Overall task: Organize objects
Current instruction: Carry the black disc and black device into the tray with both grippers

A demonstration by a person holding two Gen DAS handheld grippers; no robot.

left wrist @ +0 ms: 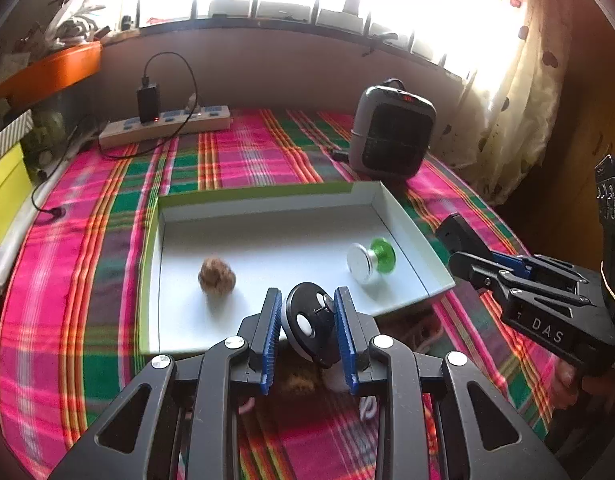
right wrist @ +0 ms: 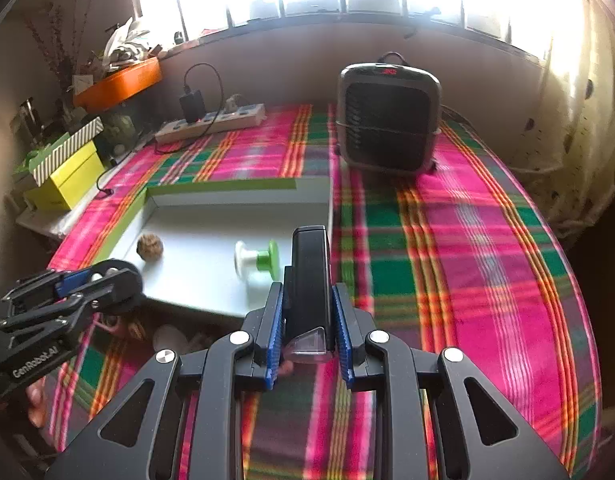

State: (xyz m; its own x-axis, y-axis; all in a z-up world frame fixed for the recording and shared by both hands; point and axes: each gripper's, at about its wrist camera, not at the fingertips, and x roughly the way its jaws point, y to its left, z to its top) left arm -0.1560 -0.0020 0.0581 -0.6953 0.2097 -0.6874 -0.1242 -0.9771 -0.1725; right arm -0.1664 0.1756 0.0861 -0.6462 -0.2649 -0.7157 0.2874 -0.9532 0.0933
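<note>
Left gripper [left wrist: 307, 312] was clenched on a black round disc-shaped item [left wrist: 307, 322], white spots on its face, pinched edge-on between the blue pads [left wrist: 269, 336]. It was held off the cloth, just short of the tray's near edge. In the right wrist view the same gripper [right wrist: 103, 280] showed at lower left with the disc between its fingers.

Right gripper [right wrist: 307, 312] was clenched on a black oblong block [right wrist: 309, 280] with a clear wedge-shaped end [right wrist: 307, 346] facing the camera. The block stuck out forward past the fingertips and overlapped the tray's right corner in view. From the left wrist, this gripper [left wrist: 473, 262] sat off to the right, block [left wrist: 459, 236] poking out ahead of it, beside the tray's right wall.

White shallow tray [left wrist: 267, 200] with green outer rim lay straight ahead of the left gripper, ahead and left of the right one. Inside: a brown walnut-like lump [left wrist: 216, 276] ahead-left of the left gripper, and a silver and green spool-shaped thing [left wrist: 369, 260] ahead-right, lying on its side.

Small unclear bits lay on the plaid tablecloth [right wrist: 447, 260] under both grippers, too blurred to name. Far ahead: a grey heater [right wrist: 389, 116] and a power strip [left wrist: 165, 126] with a black charger plugged in. A thumb showed under the right gripper's handle.
</note>
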